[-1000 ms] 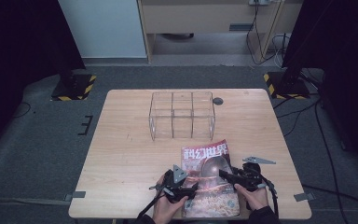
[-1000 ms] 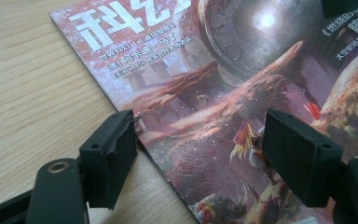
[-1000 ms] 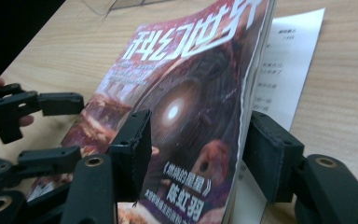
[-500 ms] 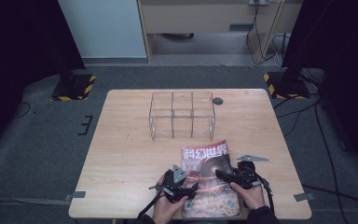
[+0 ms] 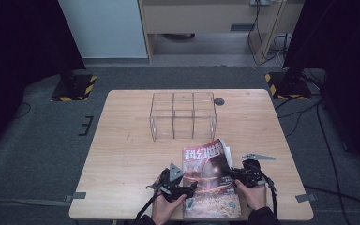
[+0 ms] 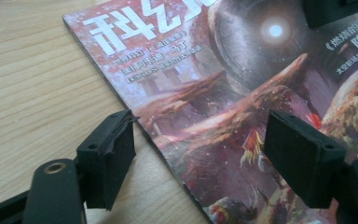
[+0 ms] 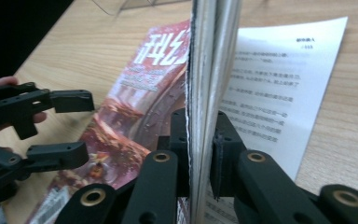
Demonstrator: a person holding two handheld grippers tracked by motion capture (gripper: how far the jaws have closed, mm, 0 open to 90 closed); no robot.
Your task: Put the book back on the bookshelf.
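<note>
A magazine (image 5: 206, 180) with a red cover lies at the table's near edge, right of middle. My right gripper (image 5: 230, 175) is shut on a sheaf of its pages (image 7: 209, 70) at the right edge and holds them upright. Its jaws have just been closing with the pages between them (image 7: 200, 126). A printed white page (image 7: 279, 84) lies bared beneath. My left gripper (image 5: 191, 191) is open at the magazine's left edge (image 6: 135, 121), one finger over the wood and one over the cover (image 6: 223, 93). Its jaws have just opened slightly wider, with nothing pressed between them.
A clear plastic box (image 5: 183, 115) with three compartments stands at the middle of the table, beyond the magazine. A small dark disc (image 5: 219, 101) lies right of it. The table's near edge (image 5: 122, 216) runs just below both hands.
The right gripper has shifted left onto the magazine's right edge and shut on its pages, which now stand up from the table. The left hand has stayed in place.
</note>
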